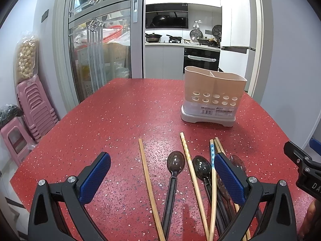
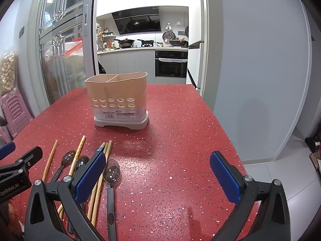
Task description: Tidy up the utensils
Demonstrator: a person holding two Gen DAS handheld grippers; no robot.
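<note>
A beige two-compartment utensil holder (image 1: pixel 212 94) (image 2: pixel 118 98) stands upright and looks empty on the red speckled table (image 1: pixel 120 120) (image 2: pixel 180 140). Several wooden chopsticks (image 1: pixel 147 178) (image 2: pixel 79 150) and three dark spoons (image 1: pixel 174 166) (image 2: pixel 111 174) lie loose near the table's front. My left gripper (image 1: pixel 162 172) is open above the left chopstick and spoons, holding nothing. My right gripper (image 2: pixel 158 170) is open over bare table just right of the utensil pile, holding nothing. It shows at the right edge of the left wrist view (image 1: pixel 301 160).
Stacked pink plastic stools (image 1: pixel 34 108) stand left of the table by a glass sliding door (image 1: pixel 96 40). A kitchen with stove and oven (image 1: pixel 200 58) lies beyond the table's far edge. A grey wall (image 2: pixel 260 70) runs along the table's right side.
</note>
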